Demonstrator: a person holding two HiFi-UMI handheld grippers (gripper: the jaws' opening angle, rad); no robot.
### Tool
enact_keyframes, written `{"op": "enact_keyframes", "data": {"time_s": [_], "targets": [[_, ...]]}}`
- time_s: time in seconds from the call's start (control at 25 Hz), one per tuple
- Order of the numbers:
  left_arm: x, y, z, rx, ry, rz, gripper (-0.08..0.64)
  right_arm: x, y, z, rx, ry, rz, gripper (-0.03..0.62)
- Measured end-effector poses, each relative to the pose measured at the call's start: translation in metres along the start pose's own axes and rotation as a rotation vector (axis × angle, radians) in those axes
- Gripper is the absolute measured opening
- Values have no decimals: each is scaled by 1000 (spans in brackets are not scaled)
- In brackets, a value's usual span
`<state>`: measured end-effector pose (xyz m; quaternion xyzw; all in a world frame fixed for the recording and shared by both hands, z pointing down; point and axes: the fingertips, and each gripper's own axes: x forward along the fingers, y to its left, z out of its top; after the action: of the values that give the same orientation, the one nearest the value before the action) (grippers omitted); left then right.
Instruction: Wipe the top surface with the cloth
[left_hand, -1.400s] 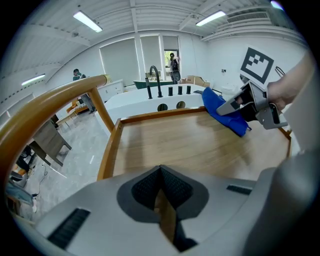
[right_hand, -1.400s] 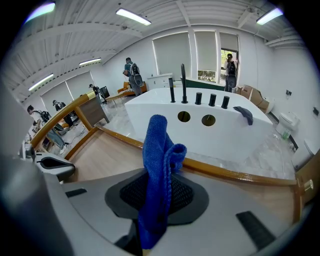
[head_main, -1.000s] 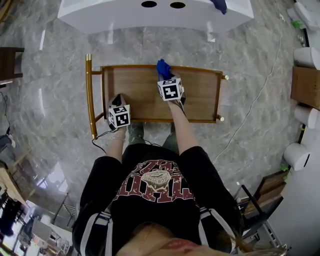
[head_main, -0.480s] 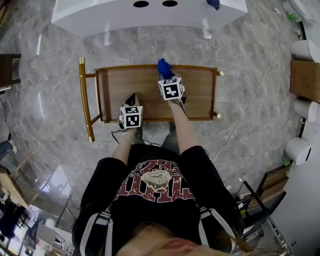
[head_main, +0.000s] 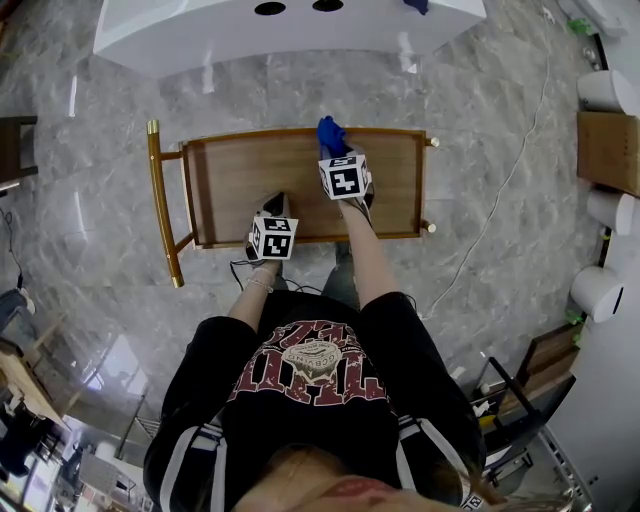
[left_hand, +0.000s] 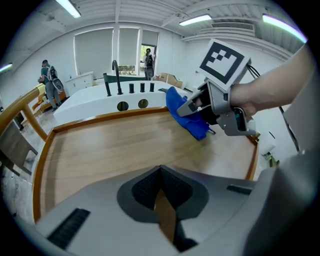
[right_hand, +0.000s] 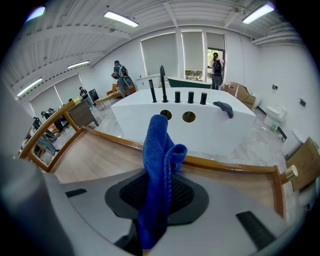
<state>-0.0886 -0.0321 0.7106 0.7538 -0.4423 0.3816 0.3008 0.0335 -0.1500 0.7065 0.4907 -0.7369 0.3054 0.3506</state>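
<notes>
Where it all stands: a grey marble floor (head_main: 500, 120) lies open round the work, so the person can lean in from the near side.
Tub: a large white tub (head_main: 200, 35) sits beyond the desk, with two round holes in its deck. A darker spare cloth (right_hand: 223, 107) lies on its edge, apart from the job.
Desk: the wooden desk (head_main: 240, 180) has a raised rim and a gold rail at its left end. The rim makes the top a shallow tray with nothing loose lying in it, so the whole surface is free to wipe.
Right gripper: the right gripper (head_main: 335, 150) is reached out to the far rim, jaws clamped on the cloth. That looks like the start of a stroke from the back edge.
Left gripper: the left gripper (head_main: 278, 203) sits low over the near edge, jaws closed together on nothing. It seems to be kept out of the wiping path.
Cloth: the blue cloth (head_main: 328, 133) is bunched and pinched along a fold, one end sticking past the jaws by the far rim. Whether it presses on the wood is unclear.
</notes>
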Motion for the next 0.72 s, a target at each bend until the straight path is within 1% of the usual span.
{"op": "enact_keyframes", "data": {"time_s": [0.16, 0.4, 0.52, 0.72], "targets": [[1, -10, -6, 10, 15, -4, 48, -5, -5, -4, 10, 1, -4, 91], [5, -9, -6, -12, 6, -13, 48, -7, -25, -10, 24, 3, -22, 91], [4, -9, -6, -31, 6, -3, 48, -10, -35, -13, 35, 1, -36, 91], [3, -9, -7, -20, 5, 16, 48, -16, -49, -19, 36, 8, -51, 91]]}}
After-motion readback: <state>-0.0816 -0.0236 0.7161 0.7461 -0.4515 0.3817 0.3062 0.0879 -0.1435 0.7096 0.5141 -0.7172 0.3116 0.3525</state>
